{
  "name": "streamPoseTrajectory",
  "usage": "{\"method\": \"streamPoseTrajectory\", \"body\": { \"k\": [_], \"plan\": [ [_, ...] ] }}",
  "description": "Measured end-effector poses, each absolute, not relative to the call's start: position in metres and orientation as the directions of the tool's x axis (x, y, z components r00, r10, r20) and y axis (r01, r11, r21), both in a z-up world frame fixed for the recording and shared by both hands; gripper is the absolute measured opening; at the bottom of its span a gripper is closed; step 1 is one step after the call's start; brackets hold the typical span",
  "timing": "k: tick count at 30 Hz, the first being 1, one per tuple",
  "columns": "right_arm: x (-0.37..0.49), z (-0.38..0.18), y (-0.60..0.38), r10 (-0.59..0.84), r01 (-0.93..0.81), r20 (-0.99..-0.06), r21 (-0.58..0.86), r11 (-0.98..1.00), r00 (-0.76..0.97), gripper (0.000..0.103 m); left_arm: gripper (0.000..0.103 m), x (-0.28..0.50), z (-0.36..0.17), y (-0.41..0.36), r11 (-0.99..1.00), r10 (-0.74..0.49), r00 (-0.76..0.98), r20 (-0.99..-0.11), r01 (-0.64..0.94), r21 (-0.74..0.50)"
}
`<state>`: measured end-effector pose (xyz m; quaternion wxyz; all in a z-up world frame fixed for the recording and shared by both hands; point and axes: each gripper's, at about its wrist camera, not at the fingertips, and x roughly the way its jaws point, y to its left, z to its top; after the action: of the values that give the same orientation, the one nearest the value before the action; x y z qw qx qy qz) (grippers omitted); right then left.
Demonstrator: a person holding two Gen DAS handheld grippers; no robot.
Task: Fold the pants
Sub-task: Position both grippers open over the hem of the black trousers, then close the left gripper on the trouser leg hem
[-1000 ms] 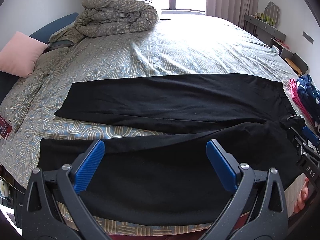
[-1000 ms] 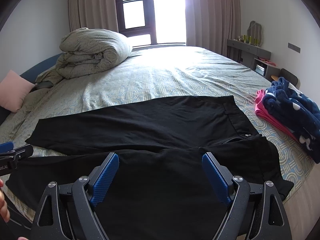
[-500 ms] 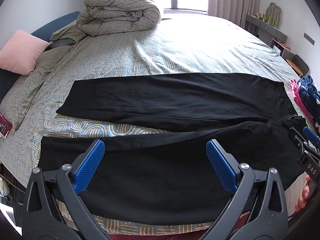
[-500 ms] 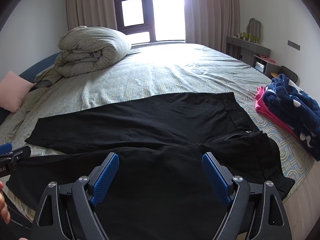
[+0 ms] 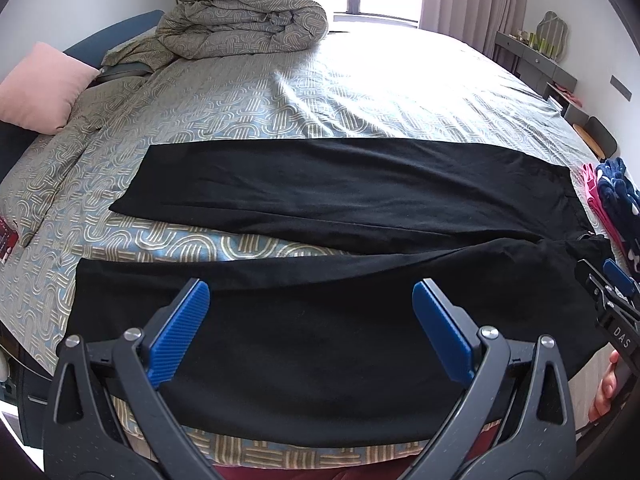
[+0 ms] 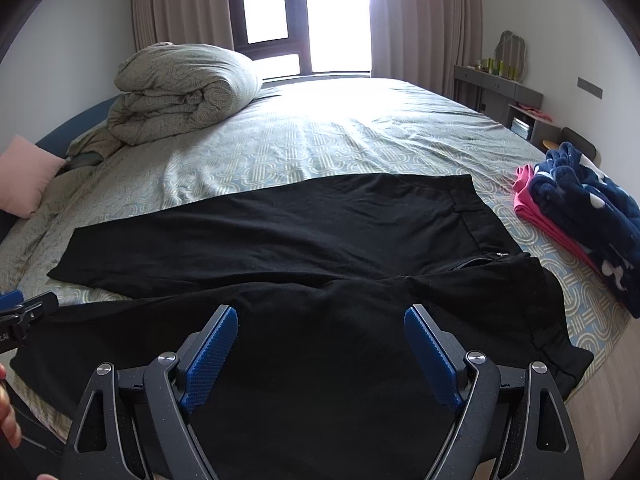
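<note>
Bed fills both views, patterned grey-blue sheet. Black pants lie flat across its near edge, both legs spread apart in a V: far leg runs straight across, near leg sits along the near edge right in front of you, waistband toward the right side of the bed. Zipper and a small metal fastener show at the fly, seen in the right wrist view.

Rolled duvet sits at the far left corner of the bed, same pattern as the sheet. Navy fleece garment with white spots lies on a pink one at the right edge, near the waistband but apart from it. Pink pillow at the left edge by the dark blue headboard.

Your left gripper hovers over the near leg, fingers spread wide, nothing between them. Your right gripper hovers over the crotch area, fingers also wide, nothing held.

Readable text: "DAS" on the right gripper body at the right edge of the left view. Partial letters on the left gripper in the right view, unclear.
</note>
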<state>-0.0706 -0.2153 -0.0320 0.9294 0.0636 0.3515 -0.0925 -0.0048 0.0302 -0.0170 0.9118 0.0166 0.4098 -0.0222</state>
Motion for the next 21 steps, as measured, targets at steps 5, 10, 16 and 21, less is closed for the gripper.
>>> {"method": "streamPoseTrajectory", "body": {
  "k": [5, 10, 16, 21],
  "plan": [
    [-0.07, -0.033, -0.214, -0.128, 0.217, -0.67, 0.051, 0.975, 0.732, 0.087, 0.101, -0.006, -0.019, 0.034, 0.998, -0.02, 0.66, -0.751, 0.058, 0.025],
    [-0.069, -0.034, -0.212, -0.129, 0.219, -0.676, 0.048, 0.975, 0.726, 0.087, 0.101, -0.006, -0.024, 0.04, 0.998, -0.028, 0.65, -0.76, 0.054, 0.01],
    [-0.068, -0.035, -0.212, -0.134, 0.223, -0.684, 0.043, 0.974, 0.717, 0.087, 0.101, -0.008, -0.035, 0.056, 0.999, -0.024, 0.63, -0.776, 0.035, -0.003],
    [-0.076, -0.037, -0.217, -0.164, 0.229, -0.701, 0.0, 0.973, 0.694, 0.087, 0.101, -0.013, -0.041, 0.077, 1.0, -0.025, 0.613, -0.79, 0.009, -0.025]
  ]
}}
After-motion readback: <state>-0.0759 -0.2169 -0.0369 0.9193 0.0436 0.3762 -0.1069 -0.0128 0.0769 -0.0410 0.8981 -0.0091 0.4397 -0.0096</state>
